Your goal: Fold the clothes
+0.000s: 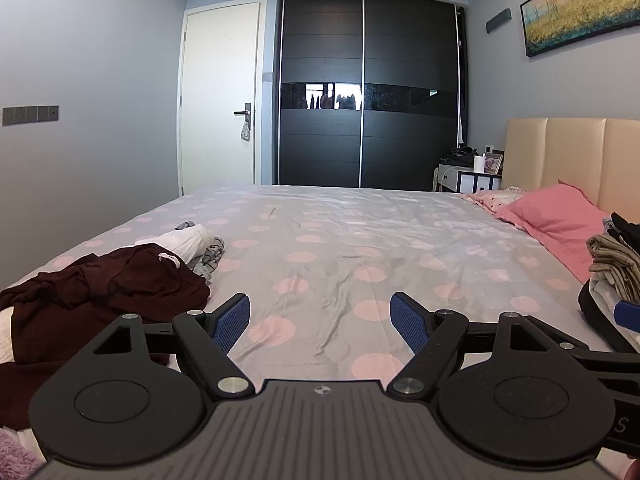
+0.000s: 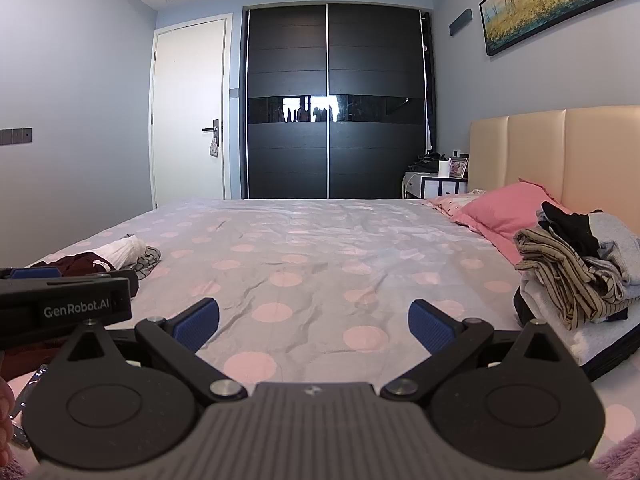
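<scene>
Tongs spread wide, left gripper [image 1: 320, 322] and right gripper [image 2: 314, 326] both empty, hovering above dotted bedsheet [image 1: 340, 240], touching nothing.

Ahead of the left gripper [image 1: 320, 322] and right gripper [image 2: 314, 326] lies the bed [image 1: 340, 232], with the wardrobe [image 1: 368, 92] behind it and the door [image 1: 220, 96] to the wardrobe's left. Crumpled clothes [image 1: 104, 292] lie left of the left gripper; a stack of folded clothes [image 2: 580, 272] sits right of the right gripper. Beyond that stack lies a pillow [image 2: 500, 212] against the headboard [image 2: 560, 152], with a nightstand [image 2: 434, 186] behind.
</scene>
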`<action>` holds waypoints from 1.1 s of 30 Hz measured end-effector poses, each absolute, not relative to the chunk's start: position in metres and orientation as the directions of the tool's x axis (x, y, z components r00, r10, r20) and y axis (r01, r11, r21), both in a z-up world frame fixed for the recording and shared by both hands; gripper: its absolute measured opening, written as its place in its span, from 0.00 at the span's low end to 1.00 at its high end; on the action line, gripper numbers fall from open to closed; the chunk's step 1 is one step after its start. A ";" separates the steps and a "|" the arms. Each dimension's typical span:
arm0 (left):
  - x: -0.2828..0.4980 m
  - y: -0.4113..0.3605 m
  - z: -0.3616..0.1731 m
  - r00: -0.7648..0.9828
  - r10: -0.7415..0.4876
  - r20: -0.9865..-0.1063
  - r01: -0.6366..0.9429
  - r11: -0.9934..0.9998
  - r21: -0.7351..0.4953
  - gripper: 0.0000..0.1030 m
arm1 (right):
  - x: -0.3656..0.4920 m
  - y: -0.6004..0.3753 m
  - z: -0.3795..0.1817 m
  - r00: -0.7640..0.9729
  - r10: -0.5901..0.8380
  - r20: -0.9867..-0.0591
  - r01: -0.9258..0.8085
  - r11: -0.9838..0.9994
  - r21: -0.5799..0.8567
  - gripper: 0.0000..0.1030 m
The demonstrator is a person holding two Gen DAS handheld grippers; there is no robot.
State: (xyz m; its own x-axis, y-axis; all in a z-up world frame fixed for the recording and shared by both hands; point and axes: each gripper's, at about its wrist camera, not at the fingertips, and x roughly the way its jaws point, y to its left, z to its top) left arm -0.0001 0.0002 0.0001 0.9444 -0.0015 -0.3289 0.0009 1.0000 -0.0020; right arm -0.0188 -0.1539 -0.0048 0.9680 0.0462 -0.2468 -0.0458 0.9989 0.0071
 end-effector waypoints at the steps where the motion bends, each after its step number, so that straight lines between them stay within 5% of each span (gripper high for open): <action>1: 0.000 0.000 0.000 0.944 -0.005 -0.330 0.003 1.000 -0.008 0.75 | -0.019 -0.154 -0.005 0.969 0.044 -0.242 -0.043 0.999 0.008 0.99; 19: -0.002 0.005 0.002 0.934 -0.077 -0.348 0.035 0.991 -0.126 0.74 | -0.019 -0.137 -0.008 0.967 0.080 -0.243 -0.081 0.997 0.003 0.99; 33: -0.003 0.002 0.004 0.942 -0.081 -0.327 0.050 0.994 -0.101 0.74 | -0.023 -0.135 -0.008 0.969 0.084 -0.232 -0.088 0.996 -0.005 0.99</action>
State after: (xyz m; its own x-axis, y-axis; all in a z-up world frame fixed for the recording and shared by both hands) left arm -0.0029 0.0016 0.0041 0.9415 -0.0808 -0.3271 0.0500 0.9936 -0.1013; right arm -0.0229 -0.1351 -0.0084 0.9692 0.0840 -0.2316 -0.0875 0.9961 -0.0050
